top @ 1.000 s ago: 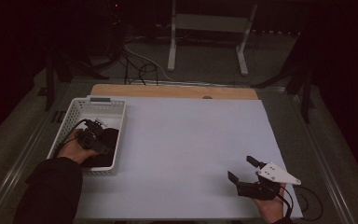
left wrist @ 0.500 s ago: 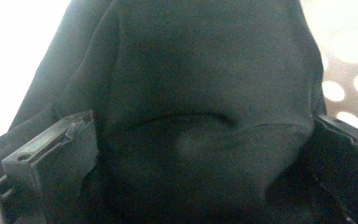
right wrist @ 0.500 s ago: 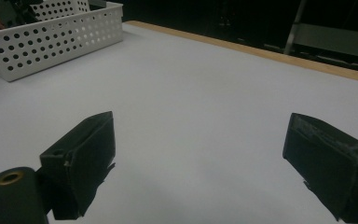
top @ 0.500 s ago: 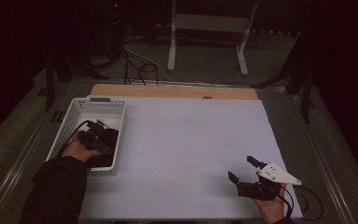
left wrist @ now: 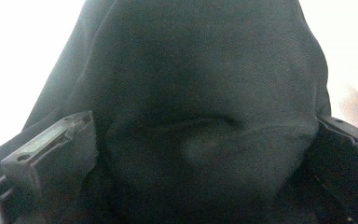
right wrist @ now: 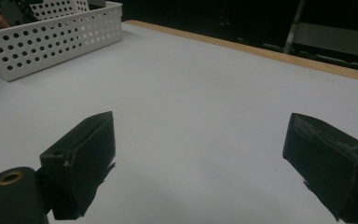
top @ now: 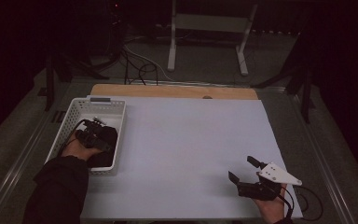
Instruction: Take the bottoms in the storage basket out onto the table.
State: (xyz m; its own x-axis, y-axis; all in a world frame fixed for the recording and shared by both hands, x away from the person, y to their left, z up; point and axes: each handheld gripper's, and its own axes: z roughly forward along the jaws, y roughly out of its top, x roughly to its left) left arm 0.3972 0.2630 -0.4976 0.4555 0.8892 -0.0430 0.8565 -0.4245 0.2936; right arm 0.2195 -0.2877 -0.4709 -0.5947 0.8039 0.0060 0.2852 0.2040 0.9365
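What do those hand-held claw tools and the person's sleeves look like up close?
The right claw is black, with two blocky, squared jaws, a pale grey three-cornered plate with small dark dots on top, and a thin black cable trailing behind. The left claw is black too, held by an arm in a dark long sleeve.

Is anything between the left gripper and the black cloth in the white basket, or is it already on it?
Nothing visible stands between them. The left gripper is down inside the white basket, and in the left gripper view the black cloth bulges between its jaws, which stand apart at either side. The right gripper rests open, far off on the table.
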